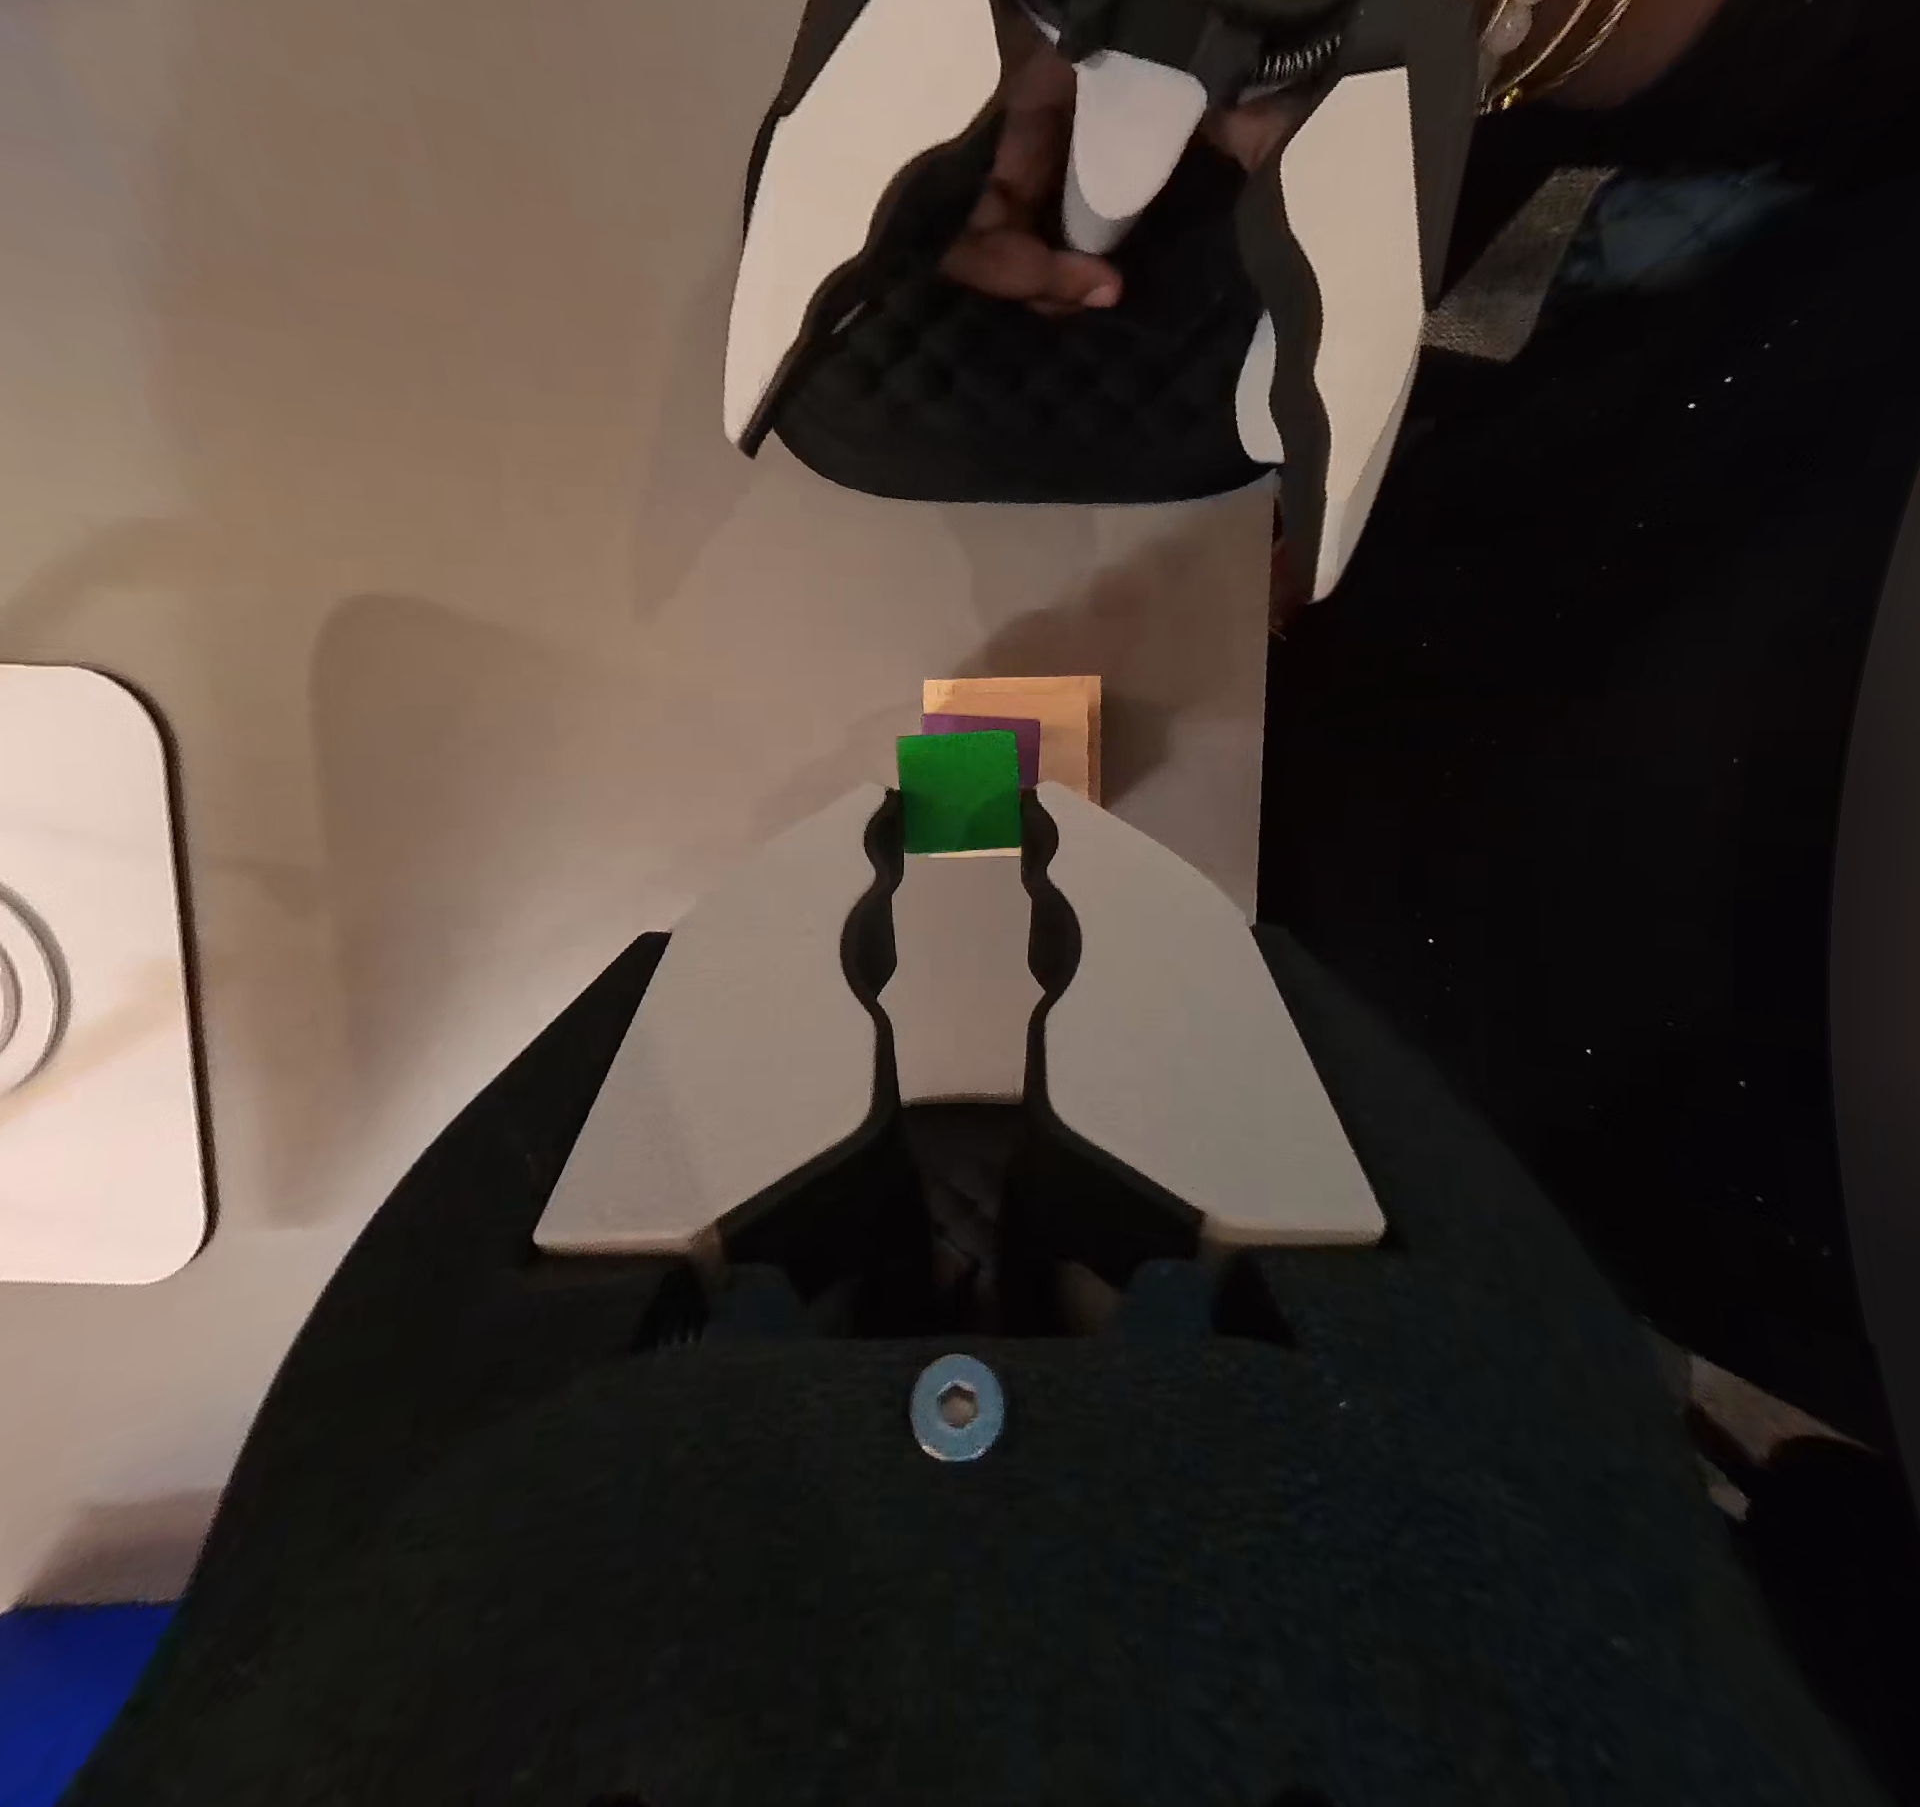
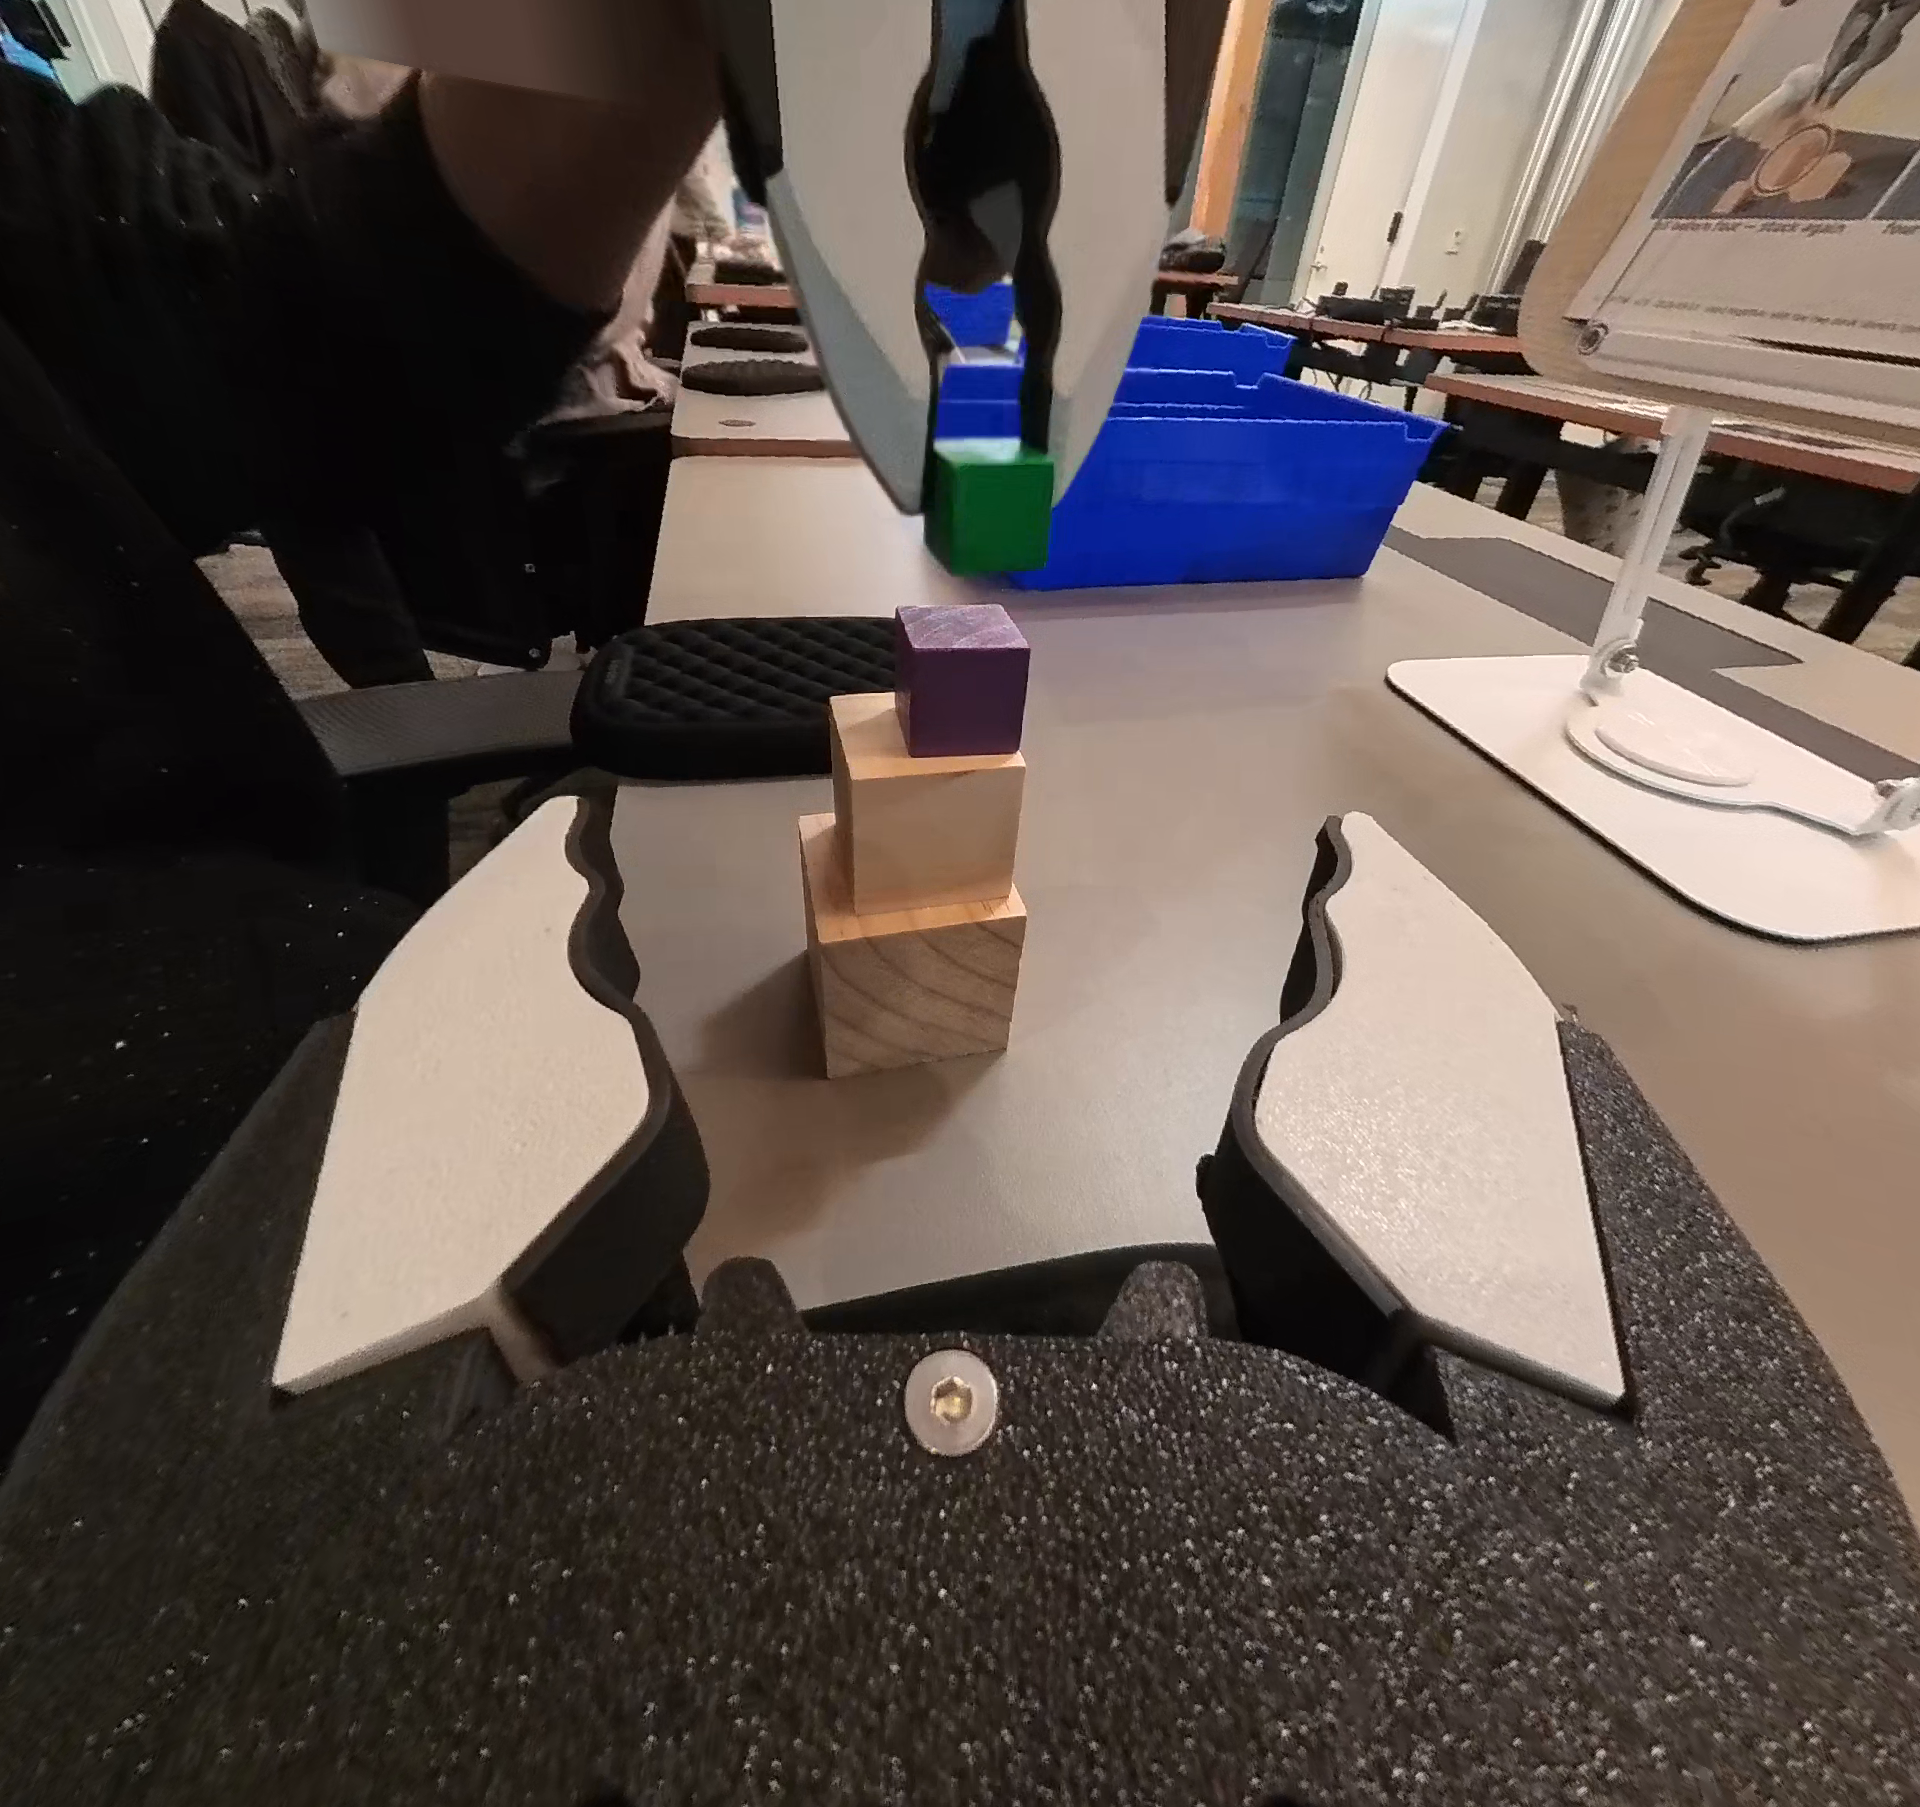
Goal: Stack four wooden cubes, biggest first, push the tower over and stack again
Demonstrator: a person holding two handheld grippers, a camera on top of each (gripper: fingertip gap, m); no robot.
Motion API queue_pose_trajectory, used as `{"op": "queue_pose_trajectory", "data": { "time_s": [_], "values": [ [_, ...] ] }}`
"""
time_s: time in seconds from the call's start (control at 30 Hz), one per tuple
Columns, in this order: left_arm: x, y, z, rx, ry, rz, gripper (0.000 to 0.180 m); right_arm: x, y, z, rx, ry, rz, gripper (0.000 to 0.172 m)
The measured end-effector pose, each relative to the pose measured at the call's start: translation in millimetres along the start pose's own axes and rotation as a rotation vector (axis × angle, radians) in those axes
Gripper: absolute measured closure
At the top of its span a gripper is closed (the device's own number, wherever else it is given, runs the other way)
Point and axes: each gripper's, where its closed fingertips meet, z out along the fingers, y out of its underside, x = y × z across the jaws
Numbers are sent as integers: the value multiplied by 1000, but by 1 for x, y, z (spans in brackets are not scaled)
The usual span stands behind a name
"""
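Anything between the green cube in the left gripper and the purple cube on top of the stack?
Nothing. The right wrist view shows the green cube, clamped in the left gripper, hanging above the purple cube with only open air between.

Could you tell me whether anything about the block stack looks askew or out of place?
Yes: the stack is stepped, not squared. The purple cube sits toward the right edge of the middle wooden block, which is itself offset on the bottom block. Nothing is spilled or damaged.
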Motion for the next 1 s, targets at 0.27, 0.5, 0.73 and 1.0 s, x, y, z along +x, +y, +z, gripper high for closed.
{"op": "queue_pose_trajectory", "data": {
  "time_s": [0.27,0.5,0.73,1.0],
  "values": [
    [5,4,9,-18,28,5,159,1,0,0,-1,0,4,49],
    [3,6,12,-35,24,10,159,0,0,0,-1,0,0,49],
    [4,3,9,-4,36,-4,142,1,0,0,2,1,0,49],
    [-2,-4,-3,89,-3,-8,134,1,0,1,-3,3,-2,49]
  ]
}}
